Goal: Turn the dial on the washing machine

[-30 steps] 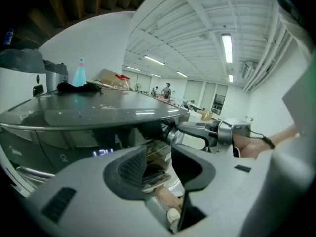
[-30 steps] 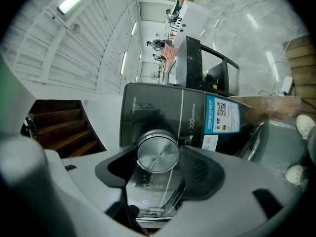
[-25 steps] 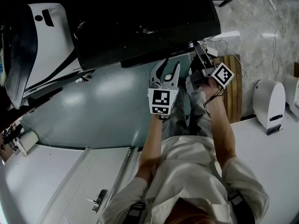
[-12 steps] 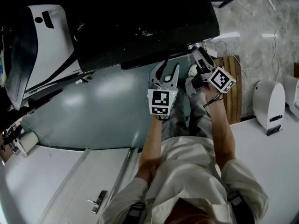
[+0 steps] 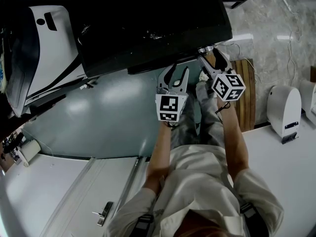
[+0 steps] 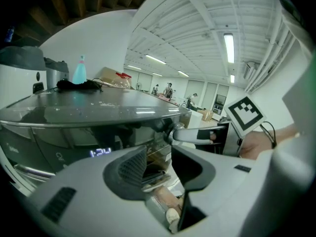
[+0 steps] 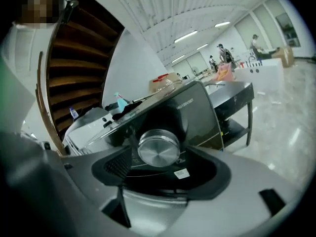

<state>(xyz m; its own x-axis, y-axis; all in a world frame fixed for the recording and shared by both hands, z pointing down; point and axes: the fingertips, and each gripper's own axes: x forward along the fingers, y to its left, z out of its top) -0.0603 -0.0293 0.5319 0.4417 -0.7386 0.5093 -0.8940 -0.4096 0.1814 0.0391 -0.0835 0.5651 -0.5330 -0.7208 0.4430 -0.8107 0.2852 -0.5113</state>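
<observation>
The washing machine (image 5: 148, 19) has a dark top and a dark control panel (image 7: 197, 117). Its round silver dial (image 7: 158, 147) sits at the panel's right end and shows as a small bright knob (image 5: 204, 49) from above. My right gripper (image 7: 160, 164) is around the dial; its jaws have just been opening and now stand open, with a gap on each side of the knob. From above, the right gripper (image 5: 212, 63) points at the machine's front corner. My left gripper (image 5: 174, 75) hangs beside it, open, holding nothing (image 6: 160, 169). A lit display (image 6: 102, 152) glows on the panel.
A blue bottle (image 6: 80, 70) and a black cloth (image 6: 79, 84) lie on the machine's top. A second white machine (image 5: 49, 38) stands to the left. On the floor to the right are a wooden slatted board (image 5: 247, 93) and a white appliance (image 5: 284, 107).
The right gripper has rolled about its own line, its marker cube turning with it, and its jaws have spread apart around the dial. The left gripper has stayed put.
</observation>
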